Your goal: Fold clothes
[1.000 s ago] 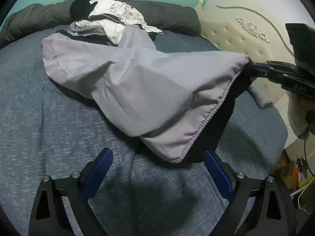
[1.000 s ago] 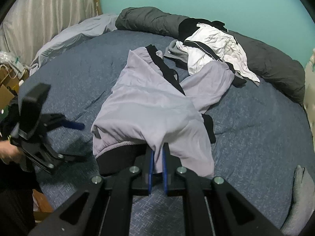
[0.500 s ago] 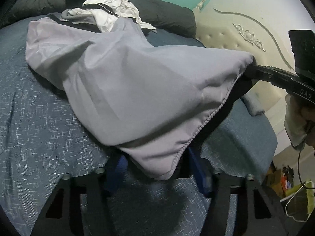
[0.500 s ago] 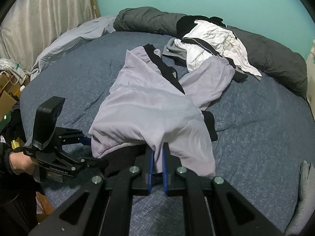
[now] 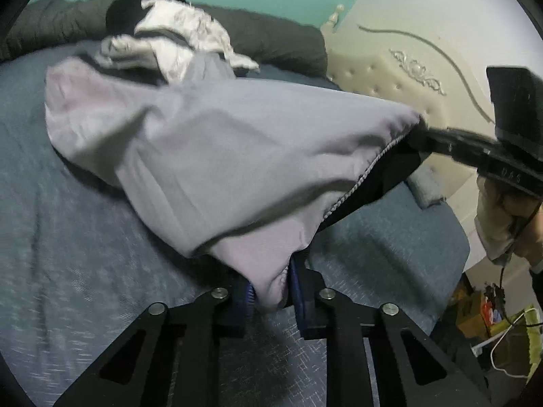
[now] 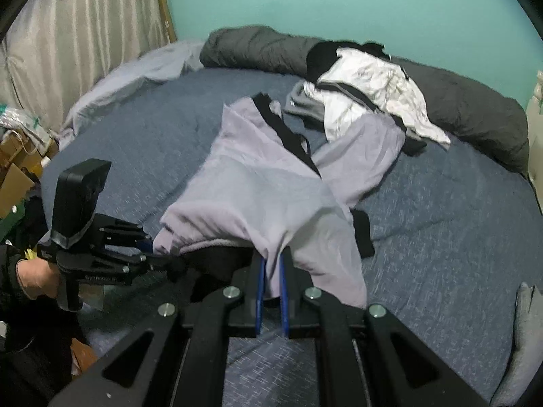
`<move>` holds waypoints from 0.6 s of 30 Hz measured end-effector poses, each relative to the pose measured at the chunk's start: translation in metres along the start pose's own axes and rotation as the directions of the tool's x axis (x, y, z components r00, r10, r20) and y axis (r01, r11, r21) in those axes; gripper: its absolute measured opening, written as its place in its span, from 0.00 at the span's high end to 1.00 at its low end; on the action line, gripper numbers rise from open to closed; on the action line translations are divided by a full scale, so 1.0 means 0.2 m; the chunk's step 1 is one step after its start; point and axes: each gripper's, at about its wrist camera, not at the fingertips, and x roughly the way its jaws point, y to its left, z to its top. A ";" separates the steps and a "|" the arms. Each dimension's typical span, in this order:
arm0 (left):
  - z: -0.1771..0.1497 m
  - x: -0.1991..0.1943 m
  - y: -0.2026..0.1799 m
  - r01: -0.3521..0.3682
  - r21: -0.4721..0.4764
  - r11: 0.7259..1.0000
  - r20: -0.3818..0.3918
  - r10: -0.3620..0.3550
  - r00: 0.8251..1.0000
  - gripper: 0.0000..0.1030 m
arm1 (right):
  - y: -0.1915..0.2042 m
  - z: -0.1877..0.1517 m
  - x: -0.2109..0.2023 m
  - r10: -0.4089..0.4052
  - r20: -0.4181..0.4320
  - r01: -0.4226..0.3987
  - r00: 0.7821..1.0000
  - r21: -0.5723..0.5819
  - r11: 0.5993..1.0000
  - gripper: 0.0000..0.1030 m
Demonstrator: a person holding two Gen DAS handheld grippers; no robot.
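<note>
- Two corners of the lilac trousers (image 6: 264, 196) at the waistband end are gripped, one by each claw, near the bed's (image 6: 458, 237) front edge.
- The left gripper (image 5: 271, 291) is closed on a bunched fold of the waistband; the right gripper (image 6: 271, 281) is clamped on the other corner, with cloth draped over its blue fingers (image 6: 259, 291).
- The waist end is held up off the bed, while the legs are seen trailing away toward the far edge, splayed and creased, one of them tucked under the clothes pile (image 6: 366, 88).
- No fold is seen in the trousers: they are judged to be merely spread out between the claws.
- The pile by the dark duvet (image 6: 475, 101) is left crumpled, so much of the folding is judged to remain.
</note>
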 end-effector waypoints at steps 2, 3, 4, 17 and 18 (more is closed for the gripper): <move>0.08 -0.11 -0.03 -0.021 0.032 0.999 0.021 0.020 1.000 0.87 | 0.02 0.05 -0.06 0.005 0.025 -0.005 1.000 -0.006 1.000 0.93; 0.11 -0.18 -0.05 -0.031 0.051 0.998 0.034 0.029 0.999 0.88 | 0.03 0.08 -0.09 0.008 0.037 -0.008 0.999 -0.010 1.000 0.93; 0.15 -0.25 -0.06 -0.041 0.070 0.997 0.046 0.037 0.998 0.88 | 0.04 0.10 -0.12 0.011 0.049 -0.010 0.999 -0.013 1.000 0.93; 0.70 -1.16 -0.32 -0.164 0.226 0.960 0.227 0.112 0.967 0.92 | 0.27 0.63 -0.77 0.053 0.272 -0.029 0.961 -0.090 0.995 0.96; 0.73 -1.23 -0.35 -0.169 0.236 0.957 0.239 0.112 0.964 0.92 | 0.28 0.66 -0.83 0.058 0.289 -0.032 0.956 -0.094 0.995 0.96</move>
